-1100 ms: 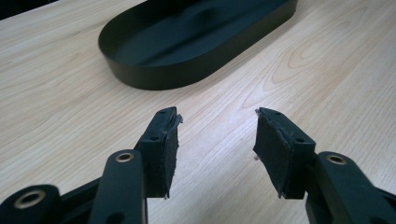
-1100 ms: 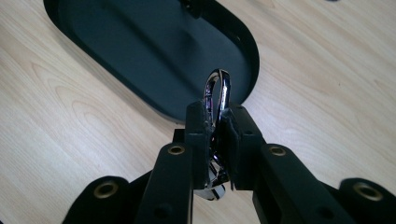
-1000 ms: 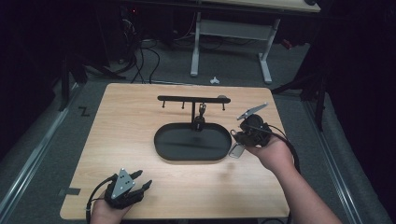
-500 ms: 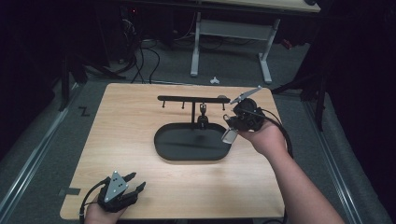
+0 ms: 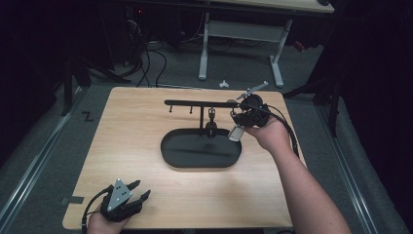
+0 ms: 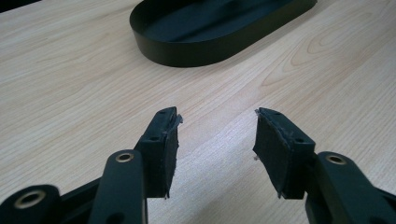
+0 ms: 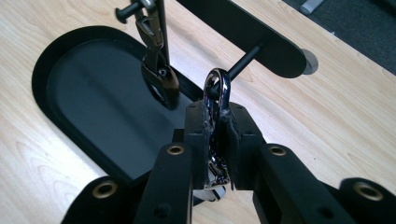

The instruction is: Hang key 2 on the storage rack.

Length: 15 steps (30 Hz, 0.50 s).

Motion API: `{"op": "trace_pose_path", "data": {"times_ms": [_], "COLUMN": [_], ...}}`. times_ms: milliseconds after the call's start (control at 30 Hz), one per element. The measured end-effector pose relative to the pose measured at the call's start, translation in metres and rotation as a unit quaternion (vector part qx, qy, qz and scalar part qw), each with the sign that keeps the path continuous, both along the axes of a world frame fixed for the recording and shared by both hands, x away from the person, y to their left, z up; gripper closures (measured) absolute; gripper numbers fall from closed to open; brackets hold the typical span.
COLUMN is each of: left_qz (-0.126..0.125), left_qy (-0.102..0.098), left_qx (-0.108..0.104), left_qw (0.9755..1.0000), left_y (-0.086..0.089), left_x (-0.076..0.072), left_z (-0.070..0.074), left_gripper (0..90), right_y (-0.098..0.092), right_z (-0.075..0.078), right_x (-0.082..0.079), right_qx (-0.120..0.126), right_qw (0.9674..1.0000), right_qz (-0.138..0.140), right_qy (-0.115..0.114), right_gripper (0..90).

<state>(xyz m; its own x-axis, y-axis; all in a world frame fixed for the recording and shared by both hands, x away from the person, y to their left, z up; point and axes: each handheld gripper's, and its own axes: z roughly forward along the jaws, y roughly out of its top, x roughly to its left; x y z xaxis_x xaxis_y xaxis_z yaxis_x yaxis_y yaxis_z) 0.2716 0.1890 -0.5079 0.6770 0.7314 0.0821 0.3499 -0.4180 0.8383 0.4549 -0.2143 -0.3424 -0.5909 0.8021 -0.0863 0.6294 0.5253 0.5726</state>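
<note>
High view first: the left gripper (image 5: 127, 199) sits at the near left corner of the desk (image 5: 131, 146), held in the person's left hand, its grey three-cornered plate facing up and its jaws standing apart over bare wood with nothing between them. The right gripper (image 5: 242, 119) is up at the far right end of the black hanger rack (image 5: 195, 103), whose crossbar runs above an oval black tray (image 5: 200, 148). A metal snap hook (image 5: 211, 121) hangs from a peg near the middle of the bar. Below the right gripper a pale tag (image 5: 236, 132) dangles.

Left gripper view: the two black jaws of the left gripper (image 6: 215, 137) are well apart, their pads facing each other across bare desk (image 6: 70, 93). They touch nothing. The rim of the tray (image 6: 187, 53) lies ahead, well apart from the tips.

Right gripper view: the jaws of the right gripper (image 7: 215, 123) are nearly together, clamped on a shiny metal clasp (image 7: 217, 93) whose rounded loop stands up above the pads while its lower end pokes out beneath them. The loop is just at the tip of a black peg (image 7: 245, 58) on the rack's right end; whether it is already over the peg I cannot tell. The other snap hook (image 7: 156, 56) hangs from its own peg to the left, over the tray (image 7: 88, 93).
</note>
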Motion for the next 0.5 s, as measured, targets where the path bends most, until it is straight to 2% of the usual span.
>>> {"op": "trace_pose_path", "data": {"times_ms": [167,367,500], "left_qz": [0.0,0.0,-0.003], "left_qy": [-0.001,-0.001,0.0], "left_qx": [0.0,-0.001,0.003], "left_qw": [1.0,1.0,1.0], "left_y": [0.0,-0.001,-0.003], "left_x": [0.0,0.0,0.0], "left_z": [0.0,-0.001,-0.001], "left_gripper": [49.3,49.3,49.2], "right_y": [0.002,-0.001,-0.009], "right_z": [-0.008,-0.013,-0.021], "right_x": [0.005,0.002,-0.011], "right_qx": [-0.005,0.001,0.017], "right_qw": [0.9999,0.9994,0.9989], "right_qz": [-0.004,-0.02,-0.028], "right_qy": [-0.012,-0.028,-0.034], "right_gripper": [78.6,62.7,55.8]}}
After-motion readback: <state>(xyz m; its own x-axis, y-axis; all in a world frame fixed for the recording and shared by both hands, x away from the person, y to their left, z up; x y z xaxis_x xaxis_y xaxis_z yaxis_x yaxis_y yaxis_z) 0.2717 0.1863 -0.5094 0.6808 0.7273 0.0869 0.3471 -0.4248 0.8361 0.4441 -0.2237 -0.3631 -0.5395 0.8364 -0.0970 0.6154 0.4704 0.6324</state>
